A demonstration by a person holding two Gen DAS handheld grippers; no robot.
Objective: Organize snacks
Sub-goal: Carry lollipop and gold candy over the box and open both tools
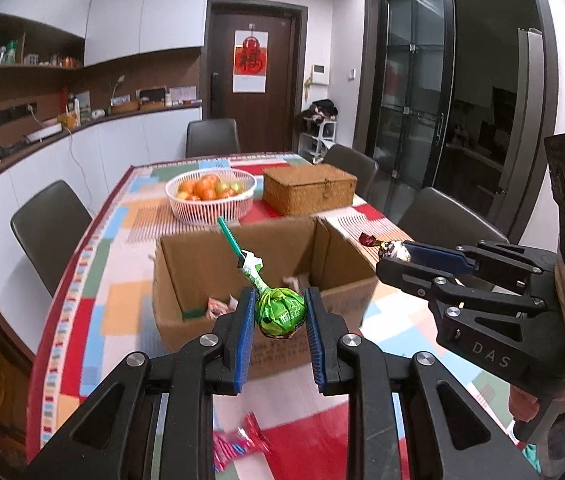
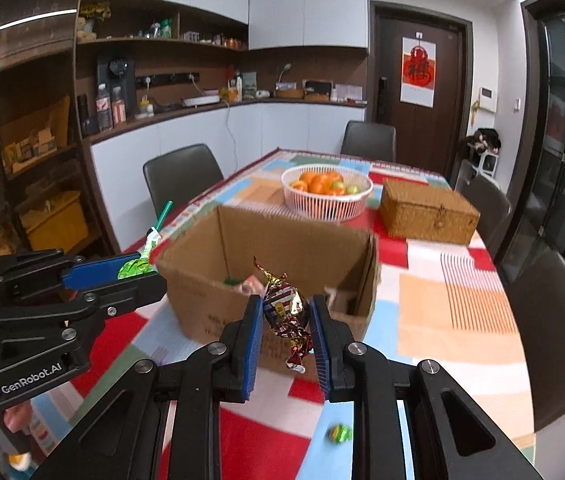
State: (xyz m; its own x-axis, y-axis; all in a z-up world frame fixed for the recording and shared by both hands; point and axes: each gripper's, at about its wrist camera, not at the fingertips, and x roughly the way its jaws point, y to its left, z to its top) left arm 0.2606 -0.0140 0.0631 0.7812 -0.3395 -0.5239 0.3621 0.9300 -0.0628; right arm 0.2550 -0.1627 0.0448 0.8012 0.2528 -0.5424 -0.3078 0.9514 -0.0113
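the left gripper (image 1: 278, 316) is clamped on a green lollipop (image 1: 280, 312). the round green head sits right between the two blue pads (image 1: 242, 336), and its teal stick pokes up and away, toward the open cardboard box (image 1: 186, 272) just behind it. the right gripper (image 2: 285, 320) is squeezed tight on a shiny striped candy (image 2: 286, 312) (its twisted ends stick out above and below the pads). this candy is also held up in front of the box, near the front wall.

the left wrist view shows a pink wrapped candy (image 1: 238, 442) lying on the colourful tablecloth (image 1: 122, 304) under the tongs, and some snacks (image 1: 218, 306) down in the box. the right wrist view shows a small green candy (image 2: 339, 433) on the cloth instead, which the other view does not show. each view shows the other gripper from the side, off to its edge. farther back on the table are a white basket of fruit (image 2: 326, 196) and, to its right, a woven box (image 2: 428, 212).
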